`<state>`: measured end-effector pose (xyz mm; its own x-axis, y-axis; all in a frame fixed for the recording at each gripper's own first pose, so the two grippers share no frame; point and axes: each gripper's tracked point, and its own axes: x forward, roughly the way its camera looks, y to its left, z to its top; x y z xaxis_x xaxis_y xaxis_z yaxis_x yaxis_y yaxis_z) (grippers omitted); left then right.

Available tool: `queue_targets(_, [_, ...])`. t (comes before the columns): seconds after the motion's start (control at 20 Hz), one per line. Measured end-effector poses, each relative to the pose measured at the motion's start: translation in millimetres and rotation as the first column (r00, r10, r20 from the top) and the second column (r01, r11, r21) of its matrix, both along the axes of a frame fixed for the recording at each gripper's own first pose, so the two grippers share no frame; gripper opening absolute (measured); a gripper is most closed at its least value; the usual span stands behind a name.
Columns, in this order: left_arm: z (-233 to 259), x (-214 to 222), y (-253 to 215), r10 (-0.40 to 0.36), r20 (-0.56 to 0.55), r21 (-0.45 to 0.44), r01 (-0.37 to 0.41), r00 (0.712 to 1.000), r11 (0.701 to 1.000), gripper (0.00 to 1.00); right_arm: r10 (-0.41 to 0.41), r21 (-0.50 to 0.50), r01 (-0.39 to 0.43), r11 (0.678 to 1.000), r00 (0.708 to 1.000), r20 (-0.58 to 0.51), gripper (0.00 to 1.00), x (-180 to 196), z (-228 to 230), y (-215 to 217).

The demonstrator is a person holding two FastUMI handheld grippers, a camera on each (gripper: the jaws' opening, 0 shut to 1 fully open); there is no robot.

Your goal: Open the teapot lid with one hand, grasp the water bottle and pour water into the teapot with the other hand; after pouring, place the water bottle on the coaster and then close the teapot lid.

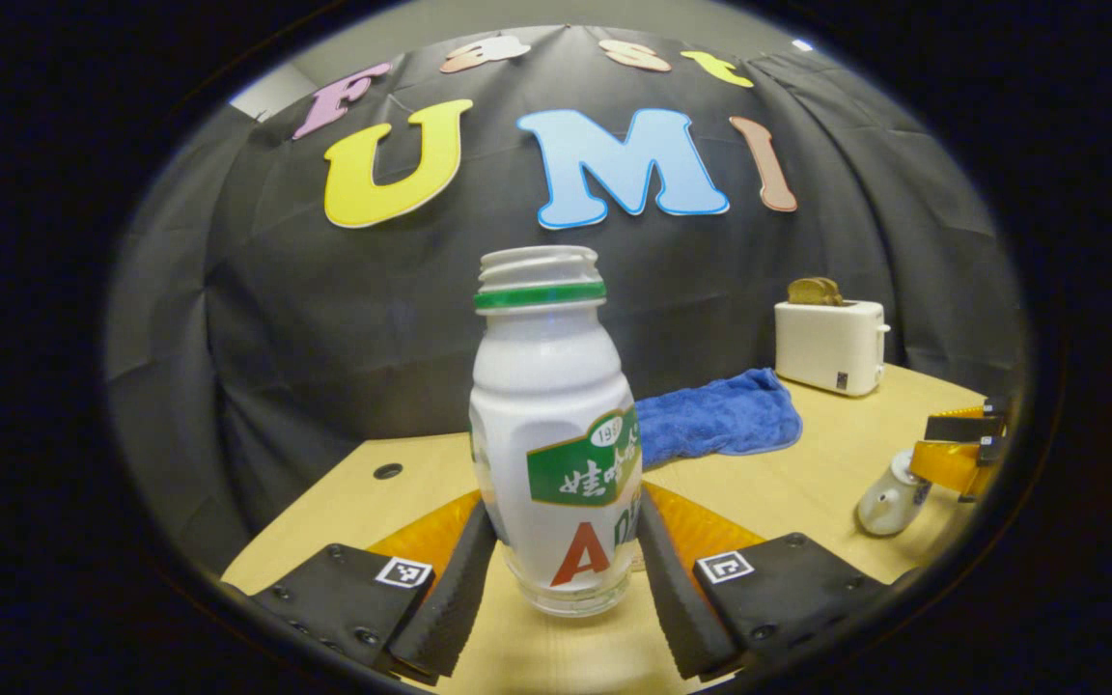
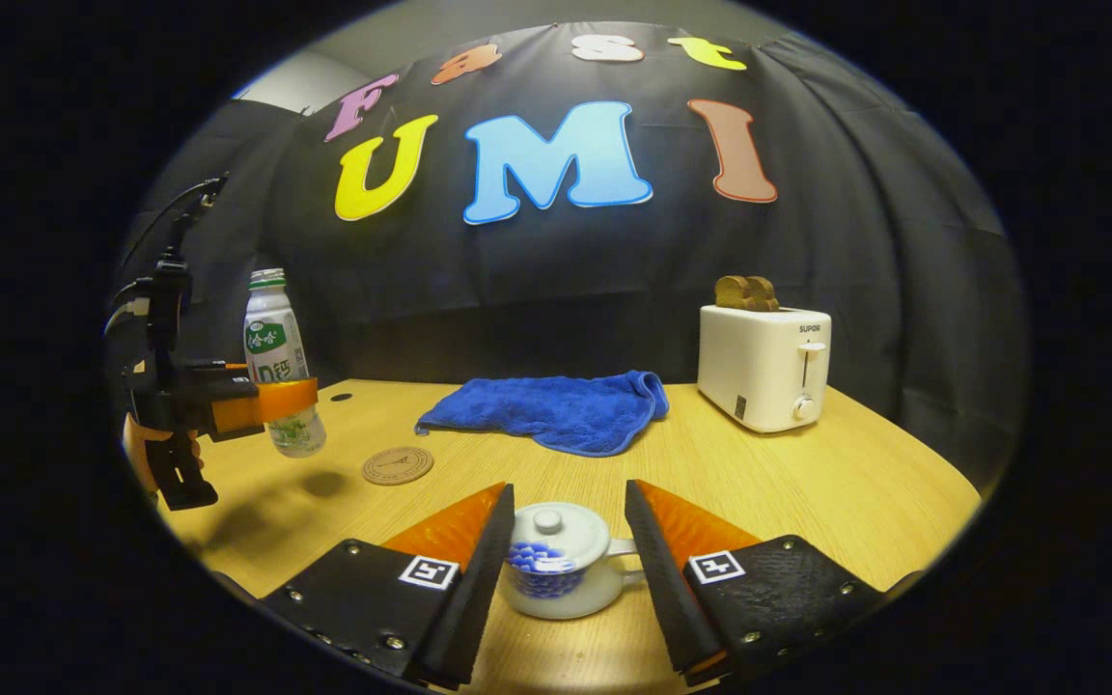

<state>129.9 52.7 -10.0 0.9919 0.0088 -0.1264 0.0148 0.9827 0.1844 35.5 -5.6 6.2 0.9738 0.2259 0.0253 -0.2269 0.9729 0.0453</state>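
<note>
left gripper [image 1: 564,555]: fingers pressed on both sides of the water bottle [image 1: 556,434] low on its body; bottle upright, cap off, and in the right gripper view [image 2: 278,362] it hangs clear above the table [image 2: 807,483].
right gripper [image 2: 566,565]: jaws wide apart, nothing held; teapot [image 2: 561,569] sits between the fingers, not touched on either side.
teapot: on the table, lid [image 2: 556,534] on, handle toward the right finger; in the left gripper view [image 1: 889,497] it shows at the far right edge, beside the right gripper [image 1: 957,449].
coaster [image 2: 398,465]: flat on the table, behind and left of the teapot, bare on top; lifted bottle is up and left of it.
room between: open tabletop from teapot across to coaster, nothing lying in that lane.
blue cloth [image 2: 556,410]: bunched behind the teapot, near the back wall, well apart from the coaster.
toaster [image 2: 764,365]: behind and right of the teapot, bread slices [image 2: 747,292] sticking out of the top.
table edges: front edge close under the teapot; right side curves off past the toaster.
table hole [image 2: 341,397]: small dark grommet behind the coaster, probably a cable port, too small to be sure.
</note>
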Motion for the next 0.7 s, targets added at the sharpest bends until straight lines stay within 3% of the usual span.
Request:
queue_targets(0.05, [-1,7,-2,-0.008,-0.012,-0.018,0.008,1.000,1.000,0.85,-0.003,0.010,0.003,1.000,1.000,0.013,0.72,-2,4,-2])
queue_targets(0.2, [-4,26,-7,-0.023,-0.036,-0.063,0.020,0.999,0.998,0.85,-0.016,0.008,0.015,1.000,0.998,0.053,0.74,-6,13,-4])
queue_targets(0.25, [-5,32,-6,-0.020,-0.039,-0.058,0.018,0.999,0.998,0.91,-0.024,-0.002,0.024,1.000,0.998,0.065,0.74,-7,15,-6])
queue_targets(0.3, [-6,36,-6,-0.018,-0.044,-0.043,0.016,0.999,0.999,0.85,-0.031,-0.011,0.032,0.999,0.997,0.075,0.74,-8,15,-7])
queue_targets(0.55, [-11,59,-10,-0.023,-0.057,-0.024,0.022,0.998,0.999,0.85,-0.023,-0.016,0.025,1.000,0.996,0.082,0.76,-10,16,-4])
queue_targets(0.6, [-14,63,-13,-0.027,-0.062,-0.031,0.025,0.998,0.999,0.91,-0.025,-0.015,0.026,1.000,0.996,0.083,0.76,-10,16,-5])
queue_targets(0.7, [-19,69,-19,-0.039,-0.075,-0.050,0.035,0.996,0.998,0.85,-0.031,-0.008,0.032,0.999,0.996,0.087,0.76,-11,17,-7])
